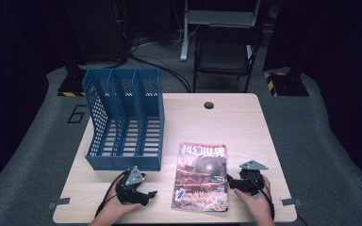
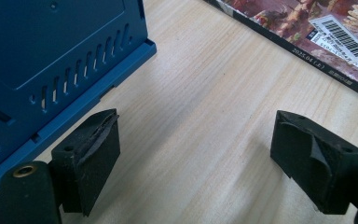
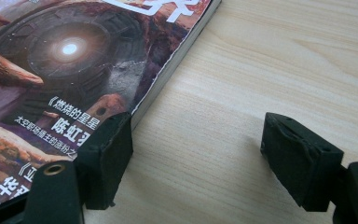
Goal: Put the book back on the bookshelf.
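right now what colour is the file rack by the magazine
Blue, with perforated walls; the file rack shows best in the high view.

the scene was a dim lab or recording studio, where a lone pale wooden table point(image 1: 245, 117) stood on a grey mat point(image 1: 311, 136) ringed by darkness. black cables point(image 1: 160, 66) trailed across the floor behind it, past a folding chair point(image 1: 226, 52) and stands with yellow-and-black hazard-striped bases point(image 1: 283, 82). a blue desk file rack point(image 1: 122, 117) and a magazine point(image 1: 201, 176) sat staged on the tabletop.
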A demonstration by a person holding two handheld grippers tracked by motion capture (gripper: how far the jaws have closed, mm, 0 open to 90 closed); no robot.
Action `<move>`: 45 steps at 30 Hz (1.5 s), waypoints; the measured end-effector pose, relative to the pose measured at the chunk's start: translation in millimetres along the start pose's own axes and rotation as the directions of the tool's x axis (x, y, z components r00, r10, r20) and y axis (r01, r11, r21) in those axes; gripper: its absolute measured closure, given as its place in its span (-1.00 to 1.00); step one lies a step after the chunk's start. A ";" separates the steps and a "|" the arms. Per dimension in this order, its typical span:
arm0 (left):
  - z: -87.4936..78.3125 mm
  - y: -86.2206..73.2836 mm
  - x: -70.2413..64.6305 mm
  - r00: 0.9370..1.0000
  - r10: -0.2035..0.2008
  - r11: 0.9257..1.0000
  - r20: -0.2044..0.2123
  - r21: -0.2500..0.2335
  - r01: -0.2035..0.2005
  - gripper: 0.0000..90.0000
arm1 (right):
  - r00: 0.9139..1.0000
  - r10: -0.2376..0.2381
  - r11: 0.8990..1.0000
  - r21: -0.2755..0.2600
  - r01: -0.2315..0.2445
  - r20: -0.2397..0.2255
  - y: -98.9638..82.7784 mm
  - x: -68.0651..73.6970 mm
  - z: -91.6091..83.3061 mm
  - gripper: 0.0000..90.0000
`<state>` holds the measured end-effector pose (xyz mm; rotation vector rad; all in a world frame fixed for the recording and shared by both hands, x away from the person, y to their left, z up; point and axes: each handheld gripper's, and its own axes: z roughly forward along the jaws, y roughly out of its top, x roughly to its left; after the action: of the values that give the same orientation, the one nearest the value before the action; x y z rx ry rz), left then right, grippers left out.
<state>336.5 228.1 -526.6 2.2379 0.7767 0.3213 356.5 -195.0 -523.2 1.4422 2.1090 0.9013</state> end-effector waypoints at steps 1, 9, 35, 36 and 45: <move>-1.0 1.1 -0.3 1.000 -0.001 1.000 0.002 0.013 0.001 -0.62 | 1.000 -0.005 1.000 0.002 0.005 -0.003 0.6 -0.5 -0.3 -0.38; -5.9 9.1 -8.3 0.994 -0.067 0.997 0.091 0.035 0.064 -0.33 | 0.998 0.041 0.999 0.025 -0.040 -0.047 6.6 0.5 -8.9 -0.03; 27.7 52.6 -48.6 0.987 -0.087 0.993 0.135 0.090 0.075 -0.13 | 0.988 0.047 0.999 0.027 -0.043 -0.146 8.6 23.8 -12.5 -0.01; 28.6 53.8 -49.7 0.986 -0.087 0.993 0.142 0.092 0.074 -0.14 | 0.988 0.041 0.999 0.027 -0.038 -0.148 8.5 24.3 -11.9 -0.01; 38.4 58.6 -57.5 0.985 -0.094 0.992 0.144 0.097 0.080 -0.15 | 0.985 0.068 0.997 0.050 -0.060 -0.156 6.3 27.8 -7.3 -0.03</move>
<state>333.7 138.8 -511.4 2.2746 0.8211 0.0776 345.5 -169.5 -513.3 1.5142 2.2209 1.0290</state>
